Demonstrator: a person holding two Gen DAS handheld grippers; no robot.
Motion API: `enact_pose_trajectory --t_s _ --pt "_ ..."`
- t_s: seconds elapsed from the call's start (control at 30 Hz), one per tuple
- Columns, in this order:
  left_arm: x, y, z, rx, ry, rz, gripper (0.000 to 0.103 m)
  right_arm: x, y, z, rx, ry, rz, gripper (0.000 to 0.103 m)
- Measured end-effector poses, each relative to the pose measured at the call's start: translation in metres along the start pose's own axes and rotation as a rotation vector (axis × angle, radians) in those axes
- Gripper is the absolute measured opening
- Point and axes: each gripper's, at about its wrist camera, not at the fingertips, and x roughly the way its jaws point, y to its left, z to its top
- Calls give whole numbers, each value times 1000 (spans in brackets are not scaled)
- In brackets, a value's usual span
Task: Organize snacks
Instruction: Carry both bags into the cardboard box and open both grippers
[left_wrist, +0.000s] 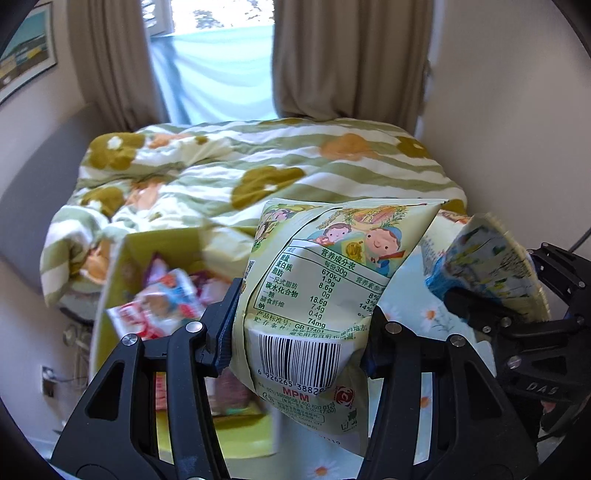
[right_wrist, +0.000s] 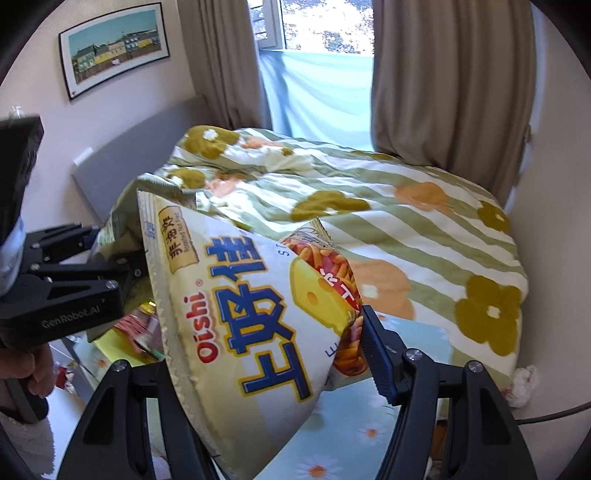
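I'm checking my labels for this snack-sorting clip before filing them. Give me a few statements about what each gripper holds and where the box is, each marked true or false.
1. The left gripper is clamped on a pale green snack bag showing its barcode side. True.
2. The right gripper is open and holds nothing. False: it grips the Oishi bag.
3. The yellow-green box already holds snack packets. True.
4. Both bags lie flat on the quilt. False: both are held up in the grippers.
5. The curtains are fully drawn shut. False: a gap shows the window.
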Motion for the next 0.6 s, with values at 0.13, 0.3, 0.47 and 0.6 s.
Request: enact_pose_trajectory --t_s 0.13,0.3,0.47,0.6 --pt "-13 60 -13 -39 9 33 48 7 45 15 -8 -17 42 61" --pt "-10 122 -33 -63 45 55 48 23 101 27 -25 -16 75 61" --pt "8 159 -52 -49 90 5 49 43 132 32 -17 3 80 61" --pt "29 176 -68 -53 133 -44 73 57 144 30 10 21 65 61"
